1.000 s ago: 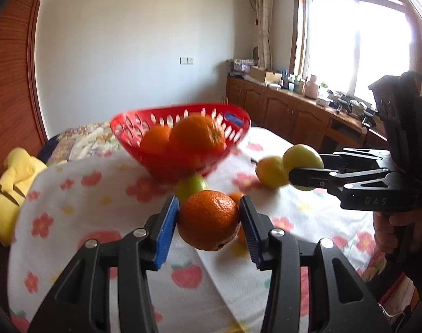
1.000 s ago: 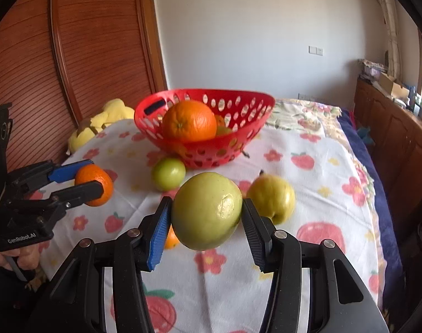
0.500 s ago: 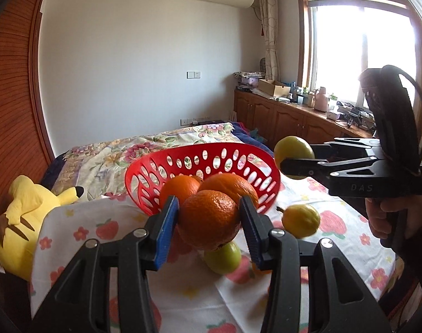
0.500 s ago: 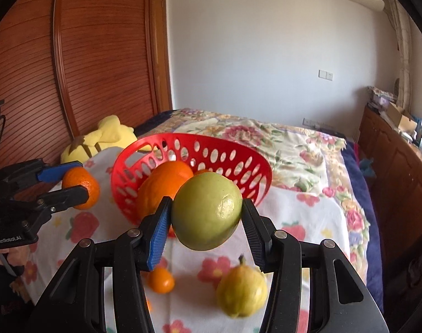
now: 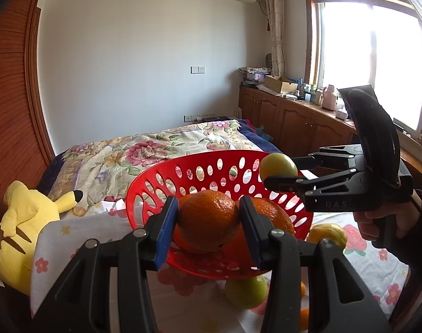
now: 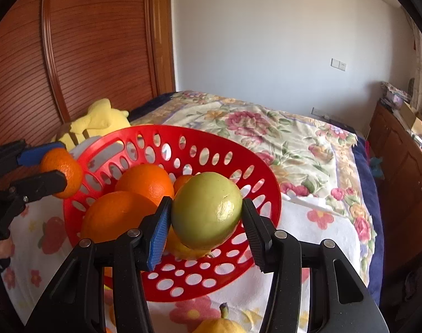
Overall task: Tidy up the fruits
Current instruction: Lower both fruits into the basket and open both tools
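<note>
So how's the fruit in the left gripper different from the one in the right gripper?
The left gripper is shut on an orange with dimpled peel; the right gripper is shut on a smooth yellow-green fruit. In the right wrist view, the orange hangs at the red basket's near left rim, while the green fruit is over its bowl. Both are roundish, clamped at their sides and off the cloth.

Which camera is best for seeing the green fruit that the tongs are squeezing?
The right wrist view. There the green fruit fills the middle of the picture, pinched between the right tongs, just above the red basket. The left wrist view shows it only small and side-on, at the basket's far rim, partly hidden by a finger.
</note>
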A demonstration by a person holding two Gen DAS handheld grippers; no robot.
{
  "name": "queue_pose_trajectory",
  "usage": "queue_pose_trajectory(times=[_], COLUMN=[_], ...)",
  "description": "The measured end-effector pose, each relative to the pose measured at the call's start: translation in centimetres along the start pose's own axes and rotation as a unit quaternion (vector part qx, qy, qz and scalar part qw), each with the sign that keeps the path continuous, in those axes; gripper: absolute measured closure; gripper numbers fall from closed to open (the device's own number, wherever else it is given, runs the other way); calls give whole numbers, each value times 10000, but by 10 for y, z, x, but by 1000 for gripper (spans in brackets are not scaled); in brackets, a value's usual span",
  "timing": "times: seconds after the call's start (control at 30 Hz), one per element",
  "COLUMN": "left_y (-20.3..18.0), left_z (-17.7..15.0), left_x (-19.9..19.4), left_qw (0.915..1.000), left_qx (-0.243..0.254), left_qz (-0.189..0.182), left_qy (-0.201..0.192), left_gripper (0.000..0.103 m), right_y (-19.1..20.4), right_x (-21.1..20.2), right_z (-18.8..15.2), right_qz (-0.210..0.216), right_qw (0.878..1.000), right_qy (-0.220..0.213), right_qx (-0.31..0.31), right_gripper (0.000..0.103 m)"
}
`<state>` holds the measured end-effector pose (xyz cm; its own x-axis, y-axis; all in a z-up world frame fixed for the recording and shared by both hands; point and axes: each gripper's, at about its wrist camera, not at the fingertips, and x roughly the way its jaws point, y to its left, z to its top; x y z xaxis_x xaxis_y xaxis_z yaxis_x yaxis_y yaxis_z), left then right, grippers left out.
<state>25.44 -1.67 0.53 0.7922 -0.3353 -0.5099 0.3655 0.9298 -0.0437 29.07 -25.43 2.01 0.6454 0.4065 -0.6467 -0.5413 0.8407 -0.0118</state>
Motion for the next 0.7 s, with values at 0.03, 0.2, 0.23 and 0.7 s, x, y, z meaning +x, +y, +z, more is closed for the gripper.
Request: queue_pose_trajectory(times=[0.03,0.2,0.23,0.7], left_y=[0,4,5,9], left_z=[0,0,0,-1], left_x=[1,6,7,23], left_qw=[10000,10000,10000,9998], left_qx=[1,2,7,-9], left_qz=[-1,11,18,97], left_qy=[1,17,22,145], left_gripper=[58,58,58,58], right_y=[-1,0,0,-1], right_x=[3,15,17,8], right_z=[-1,0,0,-2], right_qz=[-4,-34,-27,-36], right_qw=[10000,9999,9999,10000], right_qy=[30,132,144,-3], right_qx=[-21,-93,-80,41], right_gripper=[52,52,51,45])
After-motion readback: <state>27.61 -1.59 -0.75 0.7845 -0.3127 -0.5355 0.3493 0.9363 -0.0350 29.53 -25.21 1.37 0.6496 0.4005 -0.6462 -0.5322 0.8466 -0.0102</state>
